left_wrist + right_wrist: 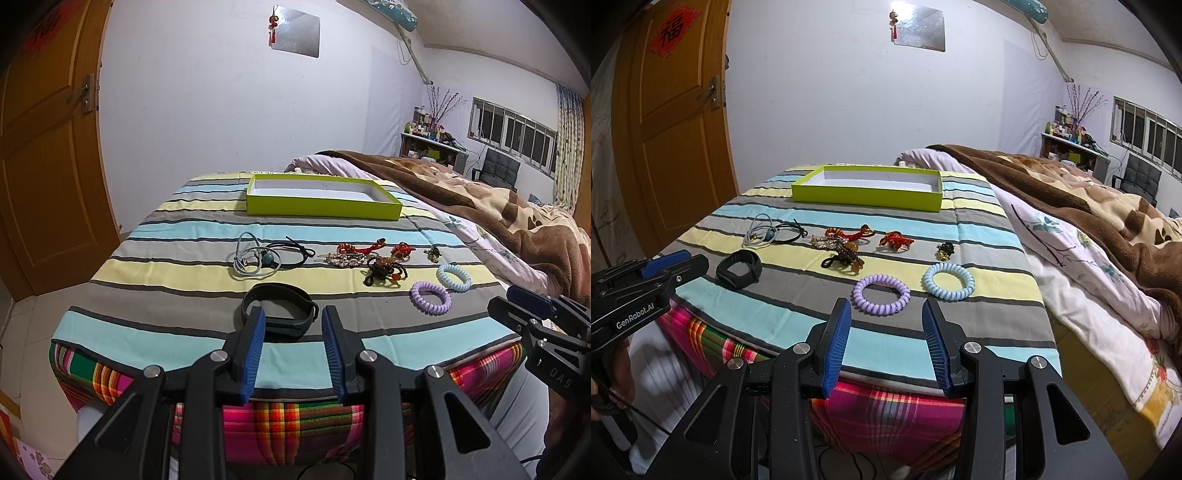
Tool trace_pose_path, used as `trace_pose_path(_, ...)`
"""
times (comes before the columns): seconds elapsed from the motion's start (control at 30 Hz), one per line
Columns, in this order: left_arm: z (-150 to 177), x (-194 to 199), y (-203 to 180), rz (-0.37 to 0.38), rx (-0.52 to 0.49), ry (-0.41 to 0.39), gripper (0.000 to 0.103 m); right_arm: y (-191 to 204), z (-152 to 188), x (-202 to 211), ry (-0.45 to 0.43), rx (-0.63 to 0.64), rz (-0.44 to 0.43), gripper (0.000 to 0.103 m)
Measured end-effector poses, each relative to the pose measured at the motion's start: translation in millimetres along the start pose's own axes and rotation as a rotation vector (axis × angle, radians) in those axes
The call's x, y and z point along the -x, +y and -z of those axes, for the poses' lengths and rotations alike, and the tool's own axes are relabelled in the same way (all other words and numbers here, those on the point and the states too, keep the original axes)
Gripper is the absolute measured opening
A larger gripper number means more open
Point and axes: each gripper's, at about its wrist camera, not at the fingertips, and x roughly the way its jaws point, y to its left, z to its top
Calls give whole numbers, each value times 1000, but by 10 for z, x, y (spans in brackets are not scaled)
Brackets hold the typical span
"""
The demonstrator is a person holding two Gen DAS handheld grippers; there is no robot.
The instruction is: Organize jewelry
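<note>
Both tools, left and right, gape empty; left should straddle the band squarely, then carry it to the box.

A striped cloth covers the bed, carrying a green tray at its far end, with cords, beaded pieces, a black band and two coil ties nearer than the tray

Tray at the cloth's far edge, jewelry row before it, wristband nearest left, two coil ties nearest right
</note>
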Motion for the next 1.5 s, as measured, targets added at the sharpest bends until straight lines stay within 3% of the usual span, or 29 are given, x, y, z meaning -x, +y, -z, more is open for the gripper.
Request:
trace_pose_path(0.73,-76,-395,272,-73,1,68,33,13,-174,-343,23,26,-28,41)
trace_pose_path(1.0,-63,-694,345,-51,8,158,33,130,-294,-689,54,65,-68,41)
trace_pose_path(1.5,-131,-927,409,-15,6,186,33,296,-501,-1268,169,98,-128,41)
